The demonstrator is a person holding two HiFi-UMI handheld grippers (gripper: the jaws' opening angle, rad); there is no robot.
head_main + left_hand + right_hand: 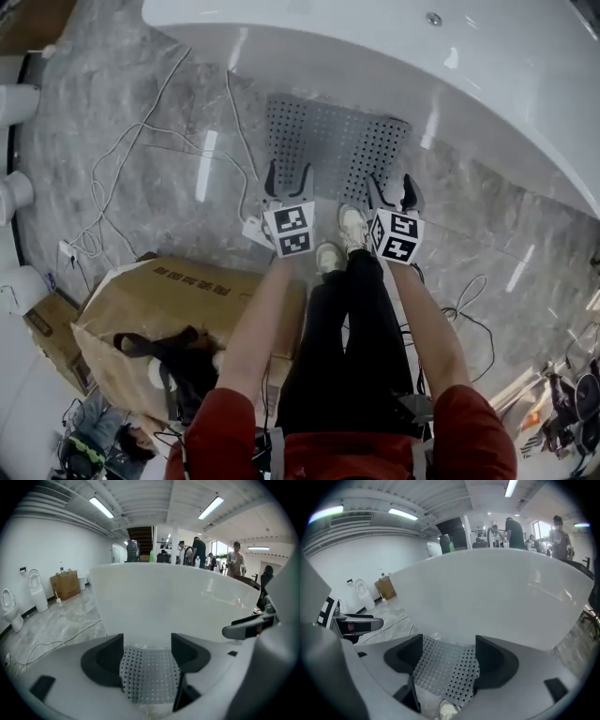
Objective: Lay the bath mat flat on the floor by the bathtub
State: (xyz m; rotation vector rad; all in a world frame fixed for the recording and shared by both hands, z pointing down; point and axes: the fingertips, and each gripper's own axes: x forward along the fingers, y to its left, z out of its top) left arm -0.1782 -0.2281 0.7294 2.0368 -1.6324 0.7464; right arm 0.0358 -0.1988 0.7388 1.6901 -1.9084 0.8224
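The grey perforated bath mat [333, 145] lies spread flat on the marble floor, its far edge against the white bathtub [422, 56]. My left gripper [288, 178] hangs over the mat's near left edge, open, with nothing between its jaws. My right gripper [393, 192] is over the near right corner, also open and empty. In the left gripper view the mat [150, 674] shows between the spread jaws below the bathtub wall [173, 602]. The right gripper view shows the same mat [443, 667] under the tub [497, 597].
The person's shoes [352, 225] stand at the mat's near edge. A cardboard box [159, 309] sits at the left behind them. White cables [122, 169] and a plug block [253, 230] trail left of the mat. Toilets [14, 103] line the left wall; a dark cable [469, 319] lies right.
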